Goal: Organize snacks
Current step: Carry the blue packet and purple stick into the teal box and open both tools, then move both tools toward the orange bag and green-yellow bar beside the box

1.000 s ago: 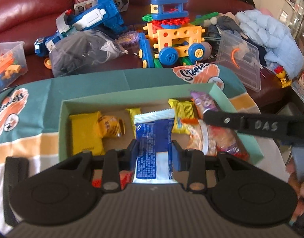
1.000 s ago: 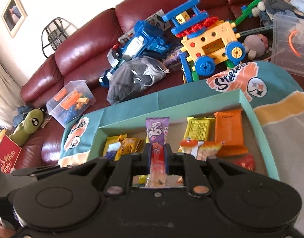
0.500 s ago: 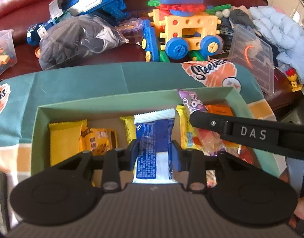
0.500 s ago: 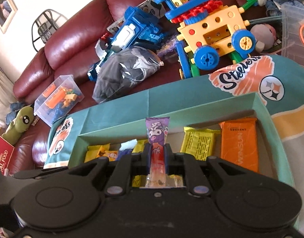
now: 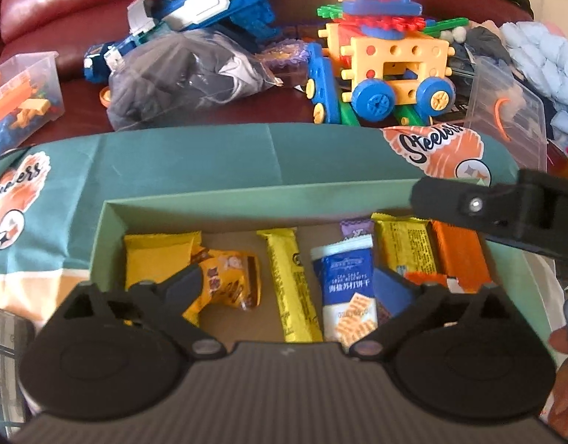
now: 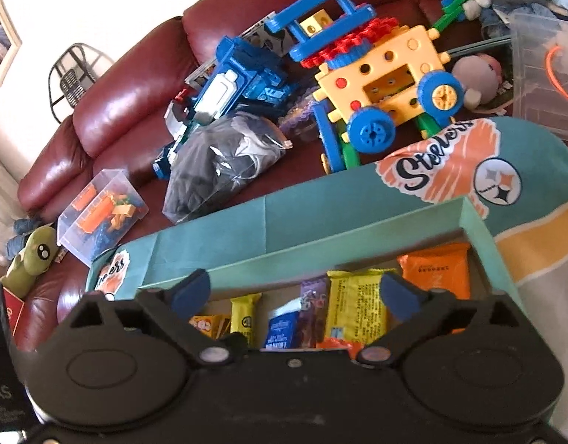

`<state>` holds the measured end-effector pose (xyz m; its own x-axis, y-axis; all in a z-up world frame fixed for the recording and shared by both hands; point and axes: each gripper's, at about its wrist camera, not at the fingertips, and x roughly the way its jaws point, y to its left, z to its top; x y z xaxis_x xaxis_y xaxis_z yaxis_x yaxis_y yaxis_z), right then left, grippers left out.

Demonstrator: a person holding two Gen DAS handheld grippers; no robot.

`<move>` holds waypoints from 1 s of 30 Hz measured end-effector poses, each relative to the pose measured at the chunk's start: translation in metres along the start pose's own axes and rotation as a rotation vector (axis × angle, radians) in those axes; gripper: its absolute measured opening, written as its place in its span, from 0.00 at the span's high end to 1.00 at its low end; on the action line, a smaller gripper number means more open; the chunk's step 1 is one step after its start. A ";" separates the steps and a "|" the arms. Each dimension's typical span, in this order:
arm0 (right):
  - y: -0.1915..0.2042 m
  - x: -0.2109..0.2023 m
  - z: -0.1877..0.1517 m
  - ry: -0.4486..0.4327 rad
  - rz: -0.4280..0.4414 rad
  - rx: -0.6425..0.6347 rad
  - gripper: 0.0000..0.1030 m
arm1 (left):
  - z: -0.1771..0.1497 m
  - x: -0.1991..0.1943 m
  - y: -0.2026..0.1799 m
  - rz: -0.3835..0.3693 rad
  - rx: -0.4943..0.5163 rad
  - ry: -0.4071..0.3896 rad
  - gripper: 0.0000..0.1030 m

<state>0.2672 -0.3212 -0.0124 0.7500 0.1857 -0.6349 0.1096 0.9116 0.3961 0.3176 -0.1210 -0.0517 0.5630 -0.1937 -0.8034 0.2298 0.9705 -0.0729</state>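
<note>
A green box (image 5: 246, 199) (image 6: 358, 238) holds several snack packs in a row. The blue and white cracker pack (image 5: 346, 288) lies flat between a long yellow bar (image 5: 291, 288) and a yellow pack (image 5: 406, 248). A purple pack (image 6: 313, 307) lies beside it, an orange pack (image 6: 435, 270) at the right end. My left gripper (image 5: 289, 283) is open and empty above the box. My right gripper (image 6: 295, 290) is open and empty over the box; its arm shows in the left wrist view (image 5: 506, 214).
The box stands on a teal Steelers cloth (image 5: 209, 159). Behind it on the red sofa (image 6: 135, 85) lie a yellow toy car (image 5: 391, 63), a blue toy robot (image 5: 195, 18), a dark plastic bag (image 5: 180, 74) and clear bins (image 5: 21, 88) (image 5: 506, 111).
Both grippers have opened. The left let go of the blue cracker pack and the right let go of the purple pack; both packs now lie in the box.
</note>
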 end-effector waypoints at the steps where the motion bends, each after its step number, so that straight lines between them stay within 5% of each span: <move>1: 0.000 -0.003 -0.001 -0.001 -0.003 0.003 0.00 | -0.001 -0.003 0.000 0.004 0.005 -0.001 0.01; 14: 0.012 -0.070 -0.026 -0.007 -0.027 -0.013 0.00 | -0.035 -0.066 0.009 -0.004 -0.043 -0.012 0.00; 30: -0.008 -0.141 -0.123 0.071 -0.086 0.006 0.00 | -0.145 -0.121 0.038 -0.006 -0.076 0.027 0.00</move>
<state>0.0806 -0.3099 -0.0082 0.6892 0.1325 -0.7123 0.1757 0.9232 0.3417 0.1434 -0.0395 -0.0430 0.5401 -0.1964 -0.8184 0.1716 0.9777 -0.1214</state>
